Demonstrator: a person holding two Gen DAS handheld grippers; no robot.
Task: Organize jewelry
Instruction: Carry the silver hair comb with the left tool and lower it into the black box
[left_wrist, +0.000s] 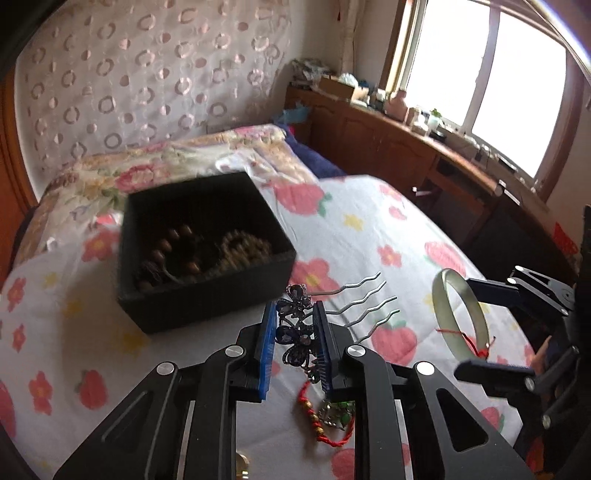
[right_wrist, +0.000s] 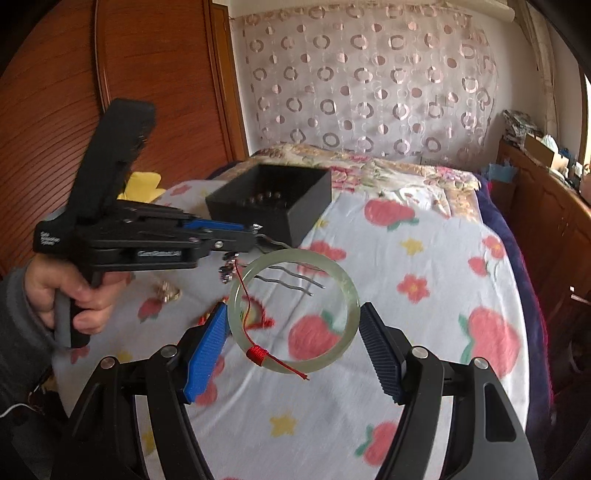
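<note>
Black box (left_wrist: 207, 254) near, seemingly unobstructed; red bracelet (left_wrist: 314, 413) beneath fingers (left_wrist: 266, 354)

The open black square box (left_wrist: 207, 251) stands on the flower-printed bed sheet (left_wrist: 369, 229) with brown bead bracelets (left_wrist: 177, 254) in it, while the dark jewelled metal hair comb (left_wrist: 299, 332) and the pale green jade bangle (right_wrist: 293, 312), to its right, are in front of it.
</note>
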